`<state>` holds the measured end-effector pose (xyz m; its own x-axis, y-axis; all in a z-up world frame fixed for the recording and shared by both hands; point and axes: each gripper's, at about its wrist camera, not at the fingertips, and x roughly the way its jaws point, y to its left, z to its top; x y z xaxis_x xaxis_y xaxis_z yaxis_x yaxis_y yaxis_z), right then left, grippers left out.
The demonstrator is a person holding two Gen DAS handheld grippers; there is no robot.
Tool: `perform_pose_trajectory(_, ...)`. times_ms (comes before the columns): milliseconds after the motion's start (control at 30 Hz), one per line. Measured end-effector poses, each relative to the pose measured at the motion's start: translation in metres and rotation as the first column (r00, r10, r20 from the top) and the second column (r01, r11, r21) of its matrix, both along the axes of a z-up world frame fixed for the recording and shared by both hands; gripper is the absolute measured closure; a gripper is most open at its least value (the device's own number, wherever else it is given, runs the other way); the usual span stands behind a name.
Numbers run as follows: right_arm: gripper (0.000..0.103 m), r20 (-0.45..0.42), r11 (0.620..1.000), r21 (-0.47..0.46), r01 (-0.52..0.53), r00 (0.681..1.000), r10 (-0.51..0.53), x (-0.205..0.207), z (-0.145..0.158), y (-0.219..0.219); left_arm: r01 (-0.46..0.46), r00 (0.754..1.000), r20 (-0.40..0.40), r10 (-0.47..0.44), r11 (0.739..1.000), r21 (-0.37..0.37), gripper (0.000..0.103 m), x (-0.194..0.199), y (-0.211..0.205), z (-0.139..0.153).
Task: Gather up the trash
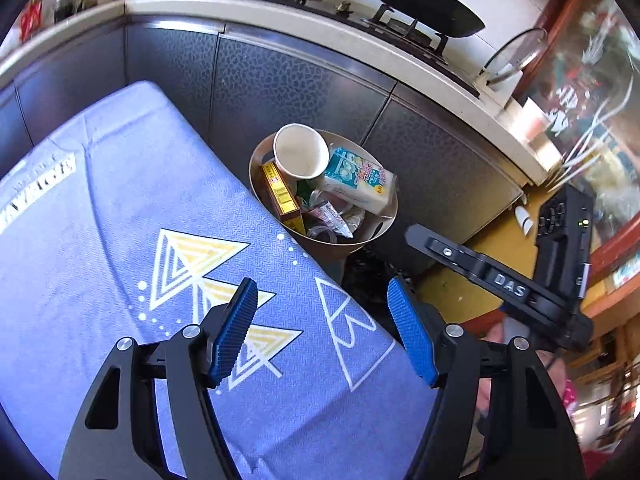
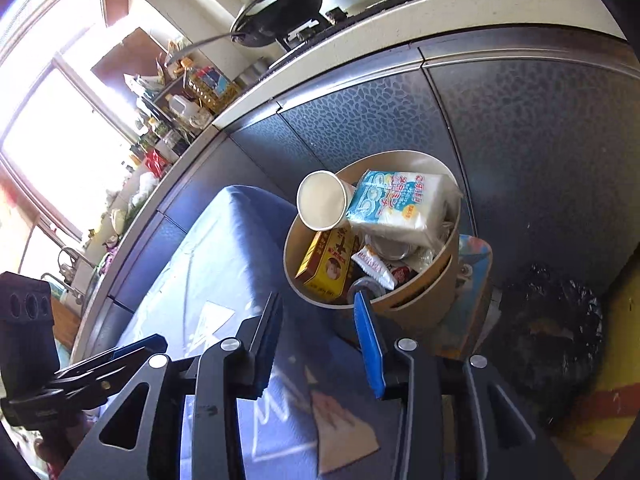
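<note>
A round tan trash bin (image 1: pixel 384 226) (image 2: pixel 424 300) stands on the floor past the table's far edge. It holds a white paper cup (image 1: pixel 300 152) (image 2: pixel 322 206), a tissue pack (image 1: pixel 360 182) (image 2: pixel 400 204), a yellow box (image 1: pixel 282 196) (image 2: pixel 326 266) and small wrappers (image 2: pixel 374 266). My left gripper (image 1: pixel 322 304) is open and empty above the blue tablecloth (image 1: pixel 120 220), short of the bin. My right gripper (image 2: pixel 318 308) is open and empty, just before the bin's near rim. The right gripper's body (image 1: pixel 504 284) shows in the left wrist view, and the left gripper's fingers (image 2: pixel 140 346) in the right wrist view.
Dark cabinet doors (image 1: pixel 280 84) (image 2: pixel 520 140) stand behind the bin under a counter with a stove and wok (image 1: pixel 424 4) (image 2: pixel 280 4). A black plastic bag (image 2: pixel 556 340) lies on the yellow floor (image 1: pixel 460 292) right of the bin.
</note>
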<state>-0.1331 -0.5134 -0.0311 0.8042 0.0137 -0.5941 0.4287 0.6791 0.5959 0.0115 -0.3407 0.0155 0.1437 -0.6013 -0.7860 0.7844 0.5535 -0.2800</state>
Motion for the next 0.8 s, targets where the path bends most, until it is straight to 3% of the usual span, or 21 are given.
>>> perform_pose_trajectory(167,0.059,0.005,0.999,0.027,0.026,1.0,-0.026,-0.027,0.005,0.022,-0.02,0.994,0.108,0.017,1.0,0.019,0.034,-0.021,0.018,0.011)
perform_pose_trajectory(433,0.053,0.005,0.996,0.075,0.045,0.999,-0.046,-0.053,0.011,0.049,-0.029,0.985,0.168,0.024,0.999,0.026,0.032,-0.044,0.05,0.015)
perform_pose_trajectory(733,0.035,-0.014,0.996,0.073,0.052,0.999,-0.051,-0.066,0.028,0.085,-0.06,0.965,0.259,0.049,0.998,0.035,0.028,-0.065,0.086,0.02)
perform_pose_trajectory(800,0.034,-0.022,0.997,0.067,0.046,0.999,-0.044,-0.067,0.03,0.093,-0.073,0.961,0.269,0.061,0.997,0.033,0.021,-0.067,0.095,0.022)
